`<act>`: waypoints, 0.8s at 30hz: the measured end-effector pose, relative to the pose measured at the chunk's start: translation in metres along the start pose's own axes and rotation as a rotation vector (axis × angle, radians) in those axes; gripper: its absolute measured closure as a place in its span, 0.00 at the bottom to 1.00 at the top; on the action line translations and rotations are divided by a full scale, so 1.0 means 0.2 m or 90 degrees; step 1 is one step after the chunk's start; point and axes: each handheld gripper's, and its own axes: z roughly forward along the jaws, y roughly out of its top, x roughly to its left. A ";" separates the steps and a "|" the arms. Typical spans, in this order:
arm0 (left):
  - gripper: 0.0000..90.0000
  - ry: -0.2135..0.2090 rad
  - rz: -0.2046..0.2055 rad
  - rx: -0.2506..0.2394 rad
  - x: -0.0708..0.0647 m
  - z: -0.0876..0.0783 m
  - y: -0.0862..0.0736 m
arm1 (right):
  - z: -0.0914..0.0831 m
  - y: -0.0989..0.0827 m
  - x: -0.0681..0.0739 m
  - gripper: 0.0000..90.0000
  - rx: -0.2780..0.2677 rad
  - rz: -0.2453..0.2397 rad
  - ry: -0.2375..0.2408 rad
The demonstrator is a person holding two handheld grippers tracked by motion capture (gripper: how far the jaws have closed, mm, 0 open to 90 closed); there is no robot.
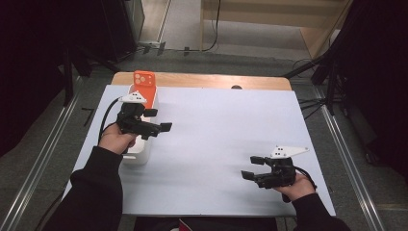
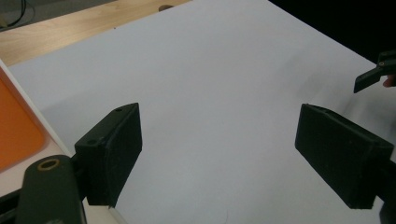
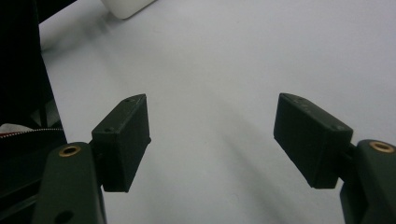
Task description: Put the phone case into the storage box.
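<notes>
Left tongs (image 1: 161, 128) hover just beside the white box (image 1: 139, 153) at the left edge of the tabletop (image 1: 216, 120), jaws spread wide, nothing btwn them. Orange phone (image 1: 144, 79) stands upright in the far end of that box, camera bump facing us, leaning on the rim. Left tongs sit nearer the box's middle, so phone is close but not touched.

Right tongs (image 1: 251, 167) are well apart, near front right of the white sheet, also gaping, empty.

Risks as I see it:
- Box looks light and sits at the sheet's edge. A sideways bump from the left tongs prob shoves or tips it, phone w/ it.
- Phone is smooth and tall; pinching near the top corner could let it pivot or slip out. Grip across the flat faces, lower down, is safer imo.
- Left cable trails right by the box, could snag it on a lift.
- Left gripper view barely catches the orange edge (image 2: 16, 126), so alignment is poor atm. Re-aim before closing.
</notes>
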 end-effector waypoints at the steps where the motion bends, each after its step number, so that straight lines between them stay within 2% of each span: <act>1: 0.17 -0.001 0.003 0.001 0.00 0.00 -0.01 | 0.00 0.00 0.00 0.29 0.002 0.000 0.000; 8: 0.17 -0.007 0.017 -0.007 -0.05 -0.01 -0.05 | 0.00 0.00 0.00 0.29 0.001 0.000 0.000; 12: 0.17 -0.011 0.037 -0.005 -0.06 -0.01 -0.08 | 0.00 0.00 0.00 0.29 0.001 -0.001 0.002; 17: 0.17 -0.016 0.044 -0.006 -0.08 -0.01 -0.10 | 0.00 0.00 0.00 0.29 0.003 0.000 0.002; 24: 0.17 -0.022 0.052 0.009 -0.11 0.00 -0.15 | 0.01 0.00 0.01 0.29 0.004 -0.001 0.002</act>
